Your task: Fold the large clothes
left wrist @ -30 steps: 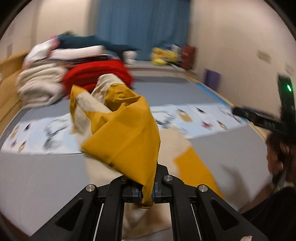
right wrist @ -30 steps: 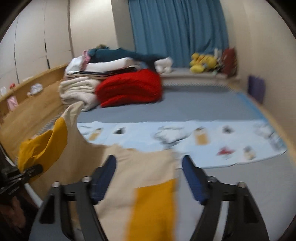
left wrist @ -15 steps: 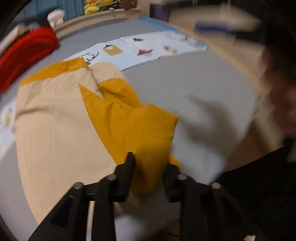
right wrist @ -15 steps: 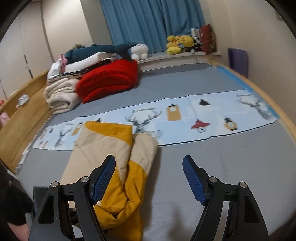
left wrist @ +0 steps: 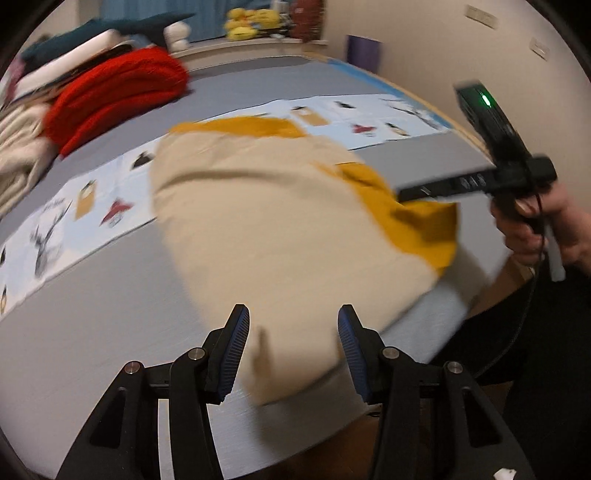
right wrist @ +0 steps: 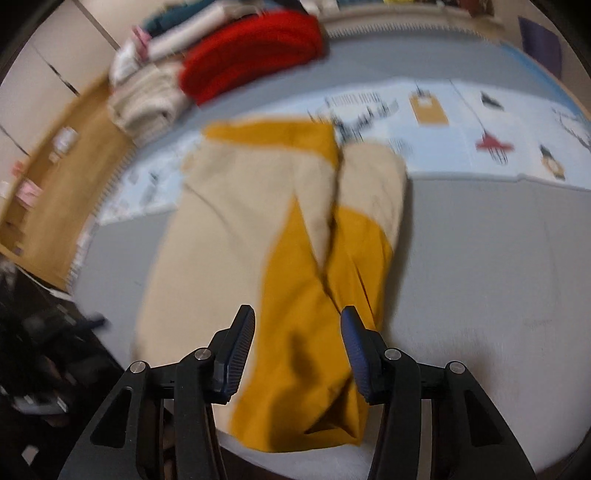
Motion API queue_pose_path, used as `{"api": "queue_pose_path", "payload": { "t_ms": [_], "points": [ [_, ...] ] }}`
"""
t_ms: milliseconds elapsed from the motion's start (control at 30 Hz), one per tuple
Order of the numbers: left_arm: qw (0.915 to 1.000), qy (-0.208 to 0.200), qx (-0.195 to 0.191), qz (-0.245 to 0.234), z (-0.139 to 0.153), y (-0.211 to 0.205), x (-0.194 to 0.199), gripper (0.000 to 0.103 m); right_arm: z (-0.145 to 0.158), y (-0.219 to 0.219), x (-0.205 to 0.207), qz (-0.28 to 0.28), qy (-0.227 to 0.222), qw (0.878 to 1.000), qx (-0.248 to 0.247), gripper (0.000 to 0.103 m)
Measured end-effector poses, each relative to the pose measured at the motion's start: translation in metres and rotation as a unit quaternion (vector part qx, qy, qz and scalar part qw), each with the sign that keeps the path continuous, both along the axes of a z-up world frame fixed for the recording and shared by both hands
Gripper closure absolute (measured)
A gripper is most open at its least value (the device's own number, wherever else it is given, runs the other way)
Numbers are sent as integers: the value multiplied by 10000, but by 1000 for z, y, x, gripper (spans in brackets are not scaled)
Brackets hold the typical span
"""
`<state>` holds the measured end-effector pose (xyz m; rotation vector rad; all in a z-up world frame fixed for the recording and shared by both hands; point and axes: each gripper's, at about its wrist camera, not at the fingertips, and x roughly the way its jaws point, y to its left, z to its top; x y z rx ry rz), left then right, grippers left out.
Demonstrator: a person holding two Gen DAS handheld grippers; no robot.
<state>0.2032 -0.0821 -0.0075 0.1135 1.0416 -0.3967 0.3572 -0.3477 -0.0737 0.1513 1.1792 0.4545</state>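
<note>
From the left wrist cam, the left gripper (left wrist: 291, 349) had its jaws spread wide with nothing between them, hovering right over the near edge of the garment (left wrist: 280, 236). That cream and mustard piece was lying spread out on the grey bed (left wrist: 110, 306), its far end overlapping the light blue printed strip (left wrist: 74, 210) that ran across the mattress. Over on the right side of that view you could see the right hand (left wrist: 543, 229) gripping the handle of the other tool, whose black fingers reached to the mustard part of the cloth; couldn't tell from there how its jaws stood, too blurry. A red blanket (left wrist: 118, 92) sat on the far left with a pile of folded linens (left wrist: 22, 158) beside it, and some yellow plush toys (left wrist: 251, 27) were on the ledge at the back. Switching to the right wrist cam, the right gripper (right wrist: 297, 354) was also wide open, holding nothing, with the mustard end of the garment (right wrist: 258, 229) lying on the bed right under and between its blue pads (right wrist: 354, 350). The cloth looked folded lengthwise, cream on the left, mustard sleeve parts on the right, and the near end sat close to the mattress edge. The whole frame was pretty motion-smeared.
</note>
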Motion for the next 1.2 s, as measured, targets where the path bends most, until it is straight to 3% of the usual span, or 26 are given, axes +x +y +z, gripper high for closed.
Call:
{"api": "queue_pose_path", "payload": {
  "t_ms": [133,267,367,500,567,700,767,933,1033,1200],
  "points": [
    [9979,179,-258,558,-18,34,-2,57,-20,3,1,-7,250,9991,-332,60],
    [9936,353,-564,915,-24,41,10,57,-23,-3,-5,-66,380,9982,-455,87],
    [9894,621,-764,1065,-35,47,17,57,-7,-9,-12,-144,203,9994,-227,95],
    [9859,914,-863,1109,-47,48,20,57,34,-27,-29,-598,-362,9968,399,97],
    [9853,1002,-931,1028,-50,46,21,57,39,-41,-36,-884,-474,9939,453,97],
    [9841,1526,-545,723,-78,30,21,51,-7,-51,-34,-1052,406,9928,-408,98],
    [9851,1531,-407,670,-82,25,21,51,-24,-46,-32,-916,632,9905,-804,98],
    [9849,1607,-372,526,-82,24,18,51,-34,-38,-25,-807,701,9873,-1174,98],
    [9878,1512,-110,345,-87,16,17,50,-39,-34,-20,-775,708,9828,-1516,99],
    [9892,1428,21,329,-88,11,17,50,-41,-42,-20,-897,729,9846,-1312,98]
  ]
}}
